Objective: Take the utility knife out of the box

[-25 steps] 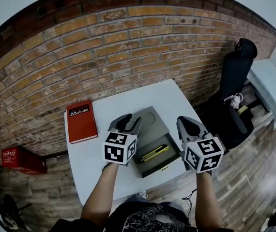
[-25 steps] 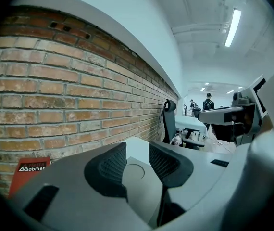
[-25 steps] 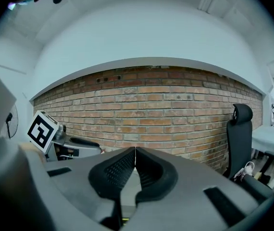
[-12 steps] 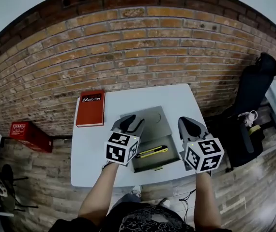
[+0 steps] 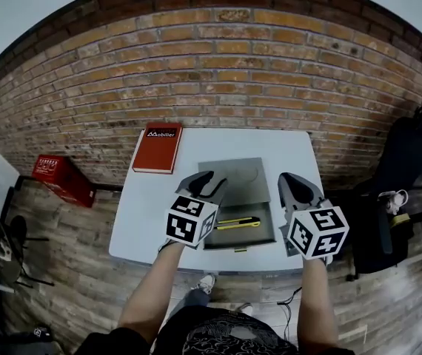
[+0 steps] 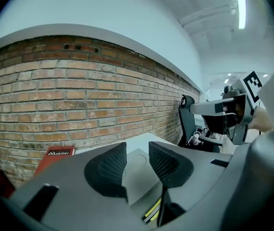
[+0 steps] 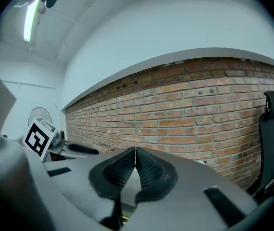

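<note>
An open grey box [image 5: 229, 174] lies on the white table [image 5: 152, 205]. In its near half rests the yellow-and-black utility knife [image 5: 237, 222], also a yellow strip low between the jaws in the left gripper view [image 6: 151, 210]. My left gripper [image 5: 206, 179] hovers over the box's left edge, jaws open with nothing between them [image 6: 137, 150]. At the box's right side hangs my right gripper [image 5: 295, 181], its jaws shut together and empty [image 7: 135, 150]. Neither gripper touches the knife.
A red book [image 5: 157, 148] lies at the table's far left corner, against the brick wall [image 5: 218, 72]. On the floor to the left stands a red box [image 5: 61, 177]. A black chair [image 5: 411, 154] is to the right of the table.
The head view has swung, so the table now sits square and centred. Both grippers turned with it and still hover at the box's two sides. Knife and box have not moved.
</note>
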`<state>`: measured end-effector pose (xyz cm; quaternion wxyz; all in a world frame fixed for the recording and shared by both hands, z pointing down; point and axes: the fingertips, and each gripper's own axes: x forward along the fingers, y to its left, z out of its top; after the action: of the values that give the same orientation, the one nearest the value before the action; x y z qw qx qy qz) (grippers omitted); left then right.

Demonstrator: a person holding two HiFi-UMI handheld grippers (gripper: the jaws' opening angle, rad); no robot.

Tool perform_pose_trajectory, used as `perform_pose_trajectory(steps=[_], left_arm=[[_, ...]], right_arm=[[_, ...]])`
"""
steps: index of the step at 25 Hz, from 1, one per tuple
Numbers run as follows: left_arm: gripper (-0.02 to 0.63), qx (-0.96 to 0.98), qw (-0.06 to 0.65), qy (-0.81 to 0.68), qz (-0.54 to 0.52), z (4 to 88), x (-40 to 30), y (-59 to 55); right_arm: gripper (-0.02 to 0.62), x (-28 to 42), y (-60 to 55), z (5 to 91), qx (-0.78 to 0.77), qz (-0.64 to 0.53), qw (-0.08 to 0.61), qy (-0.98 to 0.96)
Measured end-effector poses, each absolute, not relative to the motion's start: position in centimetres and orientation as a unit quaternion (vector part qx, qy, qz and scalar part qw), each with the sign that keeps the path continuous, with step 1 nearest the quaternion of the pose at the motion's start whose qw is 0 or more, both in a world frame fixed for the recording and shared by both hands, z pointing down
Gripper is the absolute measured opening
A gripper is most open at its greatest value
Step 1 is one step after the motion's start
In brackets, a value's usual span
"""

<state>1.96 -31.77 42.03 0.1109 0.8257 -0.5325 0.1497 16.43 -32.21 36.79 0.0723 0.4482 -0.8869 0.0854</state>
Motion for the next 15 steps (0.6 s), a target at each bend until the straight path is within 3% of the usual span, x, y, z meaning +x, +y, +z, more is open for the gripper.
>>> perform_pose_trajectory(steps=[15], left_arm=[[0.181, 0.859, 0.114, -0.421, 0.267, 49.9, 5.9, -29.5]], right_arm=[[0.02, 16.9, -30.7, 37.8, 0.438, 0.093, 0.074, -0.891]])
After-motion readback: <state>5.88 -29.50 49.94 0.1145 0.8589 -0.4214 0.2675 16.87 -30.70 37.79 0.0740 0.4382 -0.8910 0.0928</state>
